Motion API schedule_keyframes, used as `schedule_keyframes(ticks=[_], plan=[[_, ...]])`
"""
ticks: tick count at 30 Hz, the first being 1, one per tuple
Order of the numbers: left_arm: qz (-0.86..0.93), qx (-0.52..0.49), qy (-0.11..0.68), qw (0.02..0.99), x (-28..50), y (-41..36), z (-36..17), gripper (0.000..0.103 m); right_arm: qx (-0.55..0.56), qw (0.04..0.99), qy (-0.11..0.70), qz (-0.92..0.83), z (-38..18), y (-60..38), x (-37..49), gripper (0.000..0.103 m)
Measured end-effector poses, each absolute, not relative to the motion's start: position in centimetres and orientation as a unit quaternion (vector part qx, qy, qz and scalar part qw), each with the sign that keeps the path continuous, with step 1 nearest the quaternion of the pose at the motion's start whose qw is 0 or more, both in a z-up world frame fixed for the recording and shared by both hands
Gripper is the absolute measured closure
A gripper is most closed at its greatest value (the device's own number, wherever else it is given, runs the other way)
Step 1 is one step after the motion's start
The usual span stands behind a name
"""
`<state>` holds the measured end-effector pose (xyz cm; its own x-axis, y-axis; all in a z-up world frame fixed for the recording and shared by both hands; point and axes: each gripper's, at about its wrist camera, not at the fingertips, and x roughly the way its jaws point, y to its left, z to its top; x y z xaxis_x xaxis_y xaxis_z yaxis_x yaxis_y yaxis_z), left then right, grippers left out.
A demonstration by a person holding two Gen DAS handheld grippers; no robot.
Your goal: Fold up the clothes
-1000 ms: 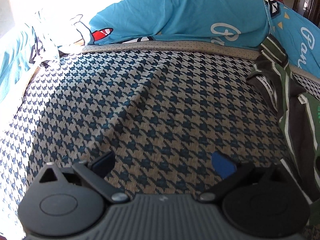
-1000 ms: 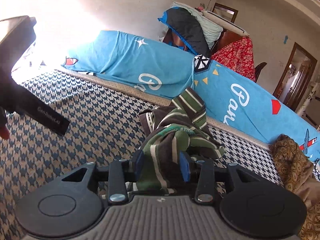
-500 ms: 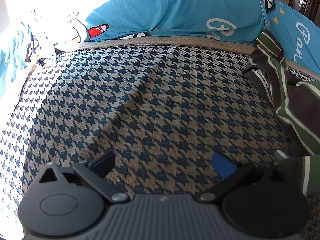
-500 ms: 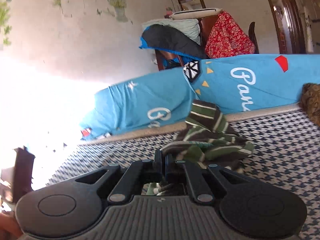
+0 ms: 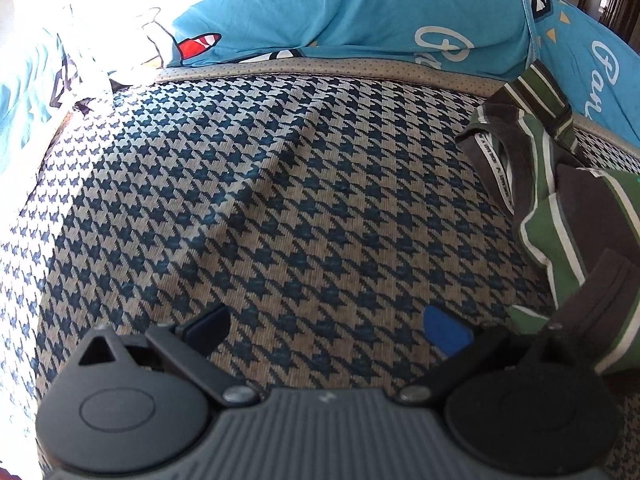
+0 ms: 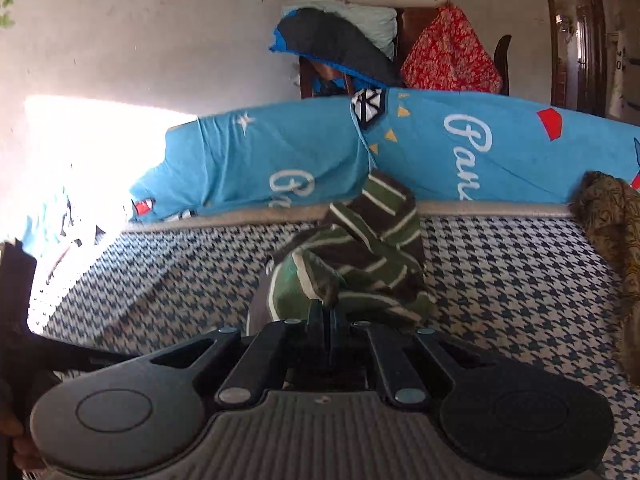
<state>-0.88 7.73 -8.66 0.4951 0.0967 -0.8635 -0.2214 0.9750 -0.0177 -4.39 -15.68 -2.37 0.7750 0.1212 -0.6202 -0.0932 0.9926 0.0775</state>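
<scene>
A: Left claw (image 5: 326, 326)?

B: Hanging spread over bare houndstooth bed cover (image 5: 280, 200), gripping nothing. The striped green shirt (image 5: 560, 208) is lying off to its right, bunched, running from the blue pillows (image 5: 360, 4) back toward the claw.

A: Right claw (image 6: 327, 316)?

B: Pressed together, pinching a fold of that shirt (image 6: 352, 264) at its near end; the rest is trailing away toward the pillows (image 6: 460, 148).

A: So who's nearer?

B: Right is already gripping it. Judging by this, left is needing to cross rightward to catch a free edge for spreading.
</scene>
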Motion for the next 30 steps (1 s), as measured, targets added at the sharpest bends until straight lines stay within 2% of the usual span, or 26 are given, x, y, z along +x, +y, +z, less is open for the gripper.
schedule_keyframes(ticks=[4,7,9,16,23,30], plan=[[0.095,-0.068,0.485,0.867,-1.2,7.5,-8.2,0.000,-0.041,0.921,0.387,0.018,-4.8,-15.8,-4.6,0.098],[0.084,-0.068,0.488,0.866,-1.3,6.5,-8.3,0.000,-0.056,0.929,0.366,0.015,-4.0,-16.2,-5.5,0.095],[0.064,-0.070,0.491,0.866,-1.4,5.4,-8.5,0.000,-0.050,0.937,0.346,0.011,-3.3,-16.6,-5.9,0.089],[-0.012,-0.050,0.504,0.862,-2.8,1.6,-9.1,0.000,-0.017,0.967,0.243,0.077,-0.5,-15.6,-7.2,0.089],[-0.030,-0.014,0.522,0.852,-4.3,0.4,-10.5,0.000,-0.034,0.943,0.297,0.144,-3.0,-12.9,-4.9,0.089],[-0.020,-0.026,0.518,0.855,-4.5,1.7,-10.0,0.000,-0.044,0.919,0.387,0.057,-6.3,-14.1,-2.8,0.089]])
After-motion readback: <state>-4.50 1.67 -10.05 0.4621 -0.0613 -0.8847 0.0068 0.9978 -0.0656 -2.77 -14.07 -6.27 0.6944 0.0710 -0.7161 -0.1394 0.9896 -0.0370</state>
